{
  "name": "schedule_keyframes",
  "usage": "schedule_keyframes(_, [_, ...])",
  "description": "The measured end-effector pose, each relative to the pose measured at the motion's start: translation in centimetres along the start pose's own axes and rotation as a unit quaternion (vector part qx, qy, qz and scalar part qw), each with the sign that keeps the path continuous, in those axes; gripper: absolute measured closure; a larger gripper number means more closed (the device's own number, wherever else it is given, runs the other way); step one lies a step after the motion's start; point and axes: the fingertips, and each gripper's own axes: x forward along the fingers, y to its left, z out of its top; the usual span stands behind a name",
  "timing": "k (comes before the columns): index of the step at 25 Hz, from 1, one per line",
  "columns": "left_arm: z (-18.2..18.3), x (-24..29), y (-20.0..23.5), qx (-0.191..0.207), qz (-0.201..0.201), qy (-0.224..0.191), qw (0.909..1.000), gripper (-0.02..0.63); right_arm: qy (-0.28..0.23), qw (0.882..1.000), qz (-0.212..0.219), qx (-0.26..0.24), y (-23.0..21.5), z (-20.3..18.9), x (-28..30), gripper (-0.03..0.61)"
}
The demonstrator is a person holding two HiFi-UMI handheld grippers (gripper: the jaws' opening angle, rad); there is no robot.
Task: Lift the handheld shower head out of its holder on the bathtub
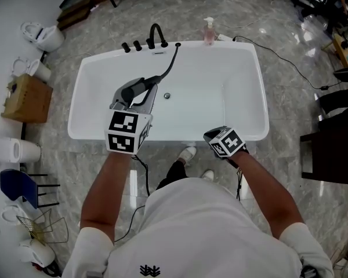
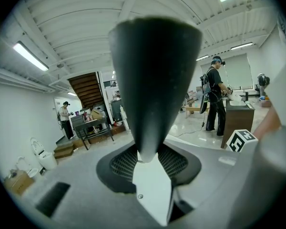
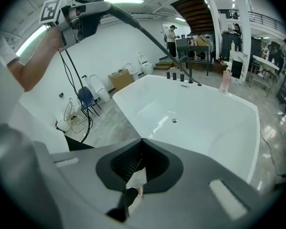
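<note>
The grey and black shower head [image 1: 136, 88] hangs over the left half of the white bathtub [image 1: 75, 133], with my left gripper [image 1: 133, 102] shut on its handle. Its black hose [image 1: 169, 65] runs back to the holder [image 1: 178, 44] on the far rim, beside the black faucet [image 1: 156, 33]. In the left gripper view the shower head [image 2: 152, 80] fills the middle as a dark cone rising out of the left gripper [image 2: 150, 166]. My right gripper [image 1: 217, 136] hovers over the near rim, jaws together and empty. The right gripper view shows the lifted shower head [image 3: 93, 6] at top left, its hose [image 3: 148, 32] and the tub [image 3: 133, 82].
A pink soap bottle [image 1: 209, 32] stands on the far rim. A cardboard box [image 1: 28, 97], toilets [image 1: 43, 36] and a wire rack [image 1: 43, 225] line the left side. A black cabinet [image 1: 330, 149] stands at the right. A cable [image 1: 290, 62] crosses the floor. A person [image 2: 217, 97] stands farther off.
</note>
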Motion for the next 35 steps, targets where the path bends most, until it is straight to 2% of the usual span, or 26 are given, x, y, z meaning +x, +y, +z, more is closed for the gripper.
schedule_keyframes(12, [-0.2, 0.4, -0.3, -0.007, -0.005, 0.000, 1.0000, 0.476, 0.002, 1.000, 0.002, 0.000, -0.1, 0.2, 0.4, 0.565])
schedule_keyframes(35, [0.4, 0.5, -1.3, 0.003, -0.006, -0.001, 1.0000, 0.476, -0.003, 1.000, 0.010, -0.001, -0.7, -0.1, 0.4, 0.565])
